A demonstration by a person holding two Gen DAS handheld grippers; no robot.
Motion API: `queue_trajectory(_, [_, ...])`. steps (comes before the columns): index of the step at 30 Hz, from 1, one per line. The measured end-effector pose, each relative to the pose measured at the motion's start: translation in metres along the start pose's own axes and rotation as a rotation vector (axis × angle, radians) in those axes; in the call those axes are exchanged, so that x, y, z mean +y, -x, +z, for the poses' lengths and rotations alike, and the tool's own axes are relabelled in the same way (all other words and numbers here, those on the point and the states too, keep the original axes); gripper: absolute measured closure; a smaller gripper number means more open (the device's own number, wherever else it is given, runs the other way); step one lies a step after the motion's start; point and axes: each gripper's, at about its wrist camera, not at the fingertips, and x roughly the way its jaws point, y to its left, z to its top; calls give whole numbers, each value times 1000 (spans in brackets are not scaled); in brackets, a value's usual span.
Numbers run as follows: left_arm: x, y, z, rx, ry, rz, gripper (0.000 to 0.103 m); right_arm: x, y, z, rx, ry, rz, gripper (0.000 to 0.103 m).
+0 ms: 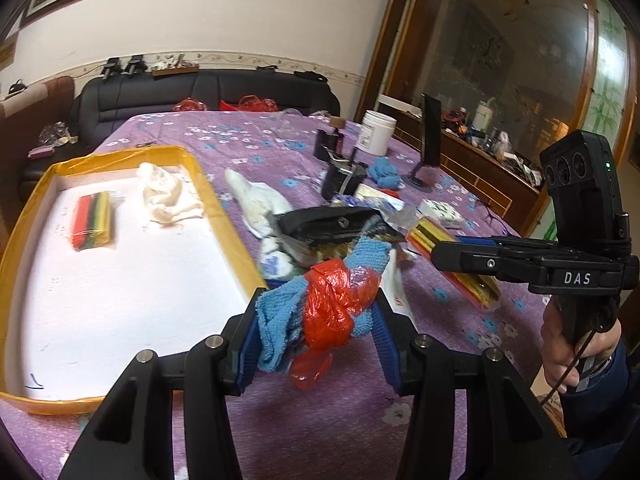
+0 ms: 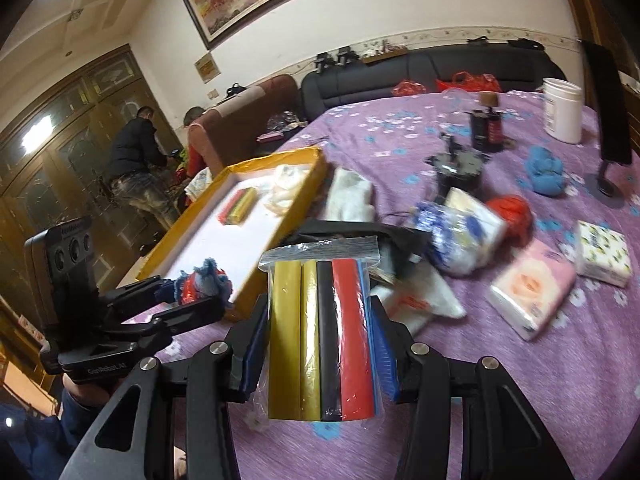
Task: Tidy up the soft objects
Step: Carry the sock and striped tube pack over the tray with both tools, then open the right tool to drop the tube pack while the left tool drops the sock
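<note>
The left tool is clamped on a blue cloth bundle tied round with a red plastic bag, its blue pads pressing the bundle from both sides. It holds the bundle above the purple flowered counter, just off the near right corner of the yellow-rimmed tray.

Inside the tray, on its white floor, lie a pack of coloured strips at the far left and a crumpled cream cloth at the far right.

The right tool grips a clear packet of coloured rolls — gold, black, red and blue — standing upright between its pads above the counter, to the right of the tray. In the left wrist view this tool comes in from the right edge, held by a hand in a dark sleeve.

More soft things lie scattered on the counter: a white cloth just right of the tray, a pink tissue pack, a patterned tissue pack, a blue cloth ball and a red bundle. A white jar stands at the far side — near it, a black stand.
</note>
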Motion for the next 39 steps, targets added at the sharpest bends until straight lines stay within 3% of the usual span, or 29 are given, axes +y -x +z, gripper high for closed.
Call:
queue_trajectory(10, [40,23,6,-33,60,83,54,39,-38,27,28,31,73,52])
queue_trajectory(20, [109,26,22,54,175,213,54,79,-102,60,91,63,124,52])
queue_trajectory(27, [141,18,22,93,283,281,54,88,-156,67,139,57,88,52])
queue_trajectory(31, [143,16,20,87,293,294,54,90,-172,64,142,81,62,52])
queue_trajectory(35, [140,15,19,61,284,305,49,92,-177,59,134,104,73,51])
queue_trajectory(39, [140,15,15,45,300,301,35,89,-181,58,133,115,88,46])
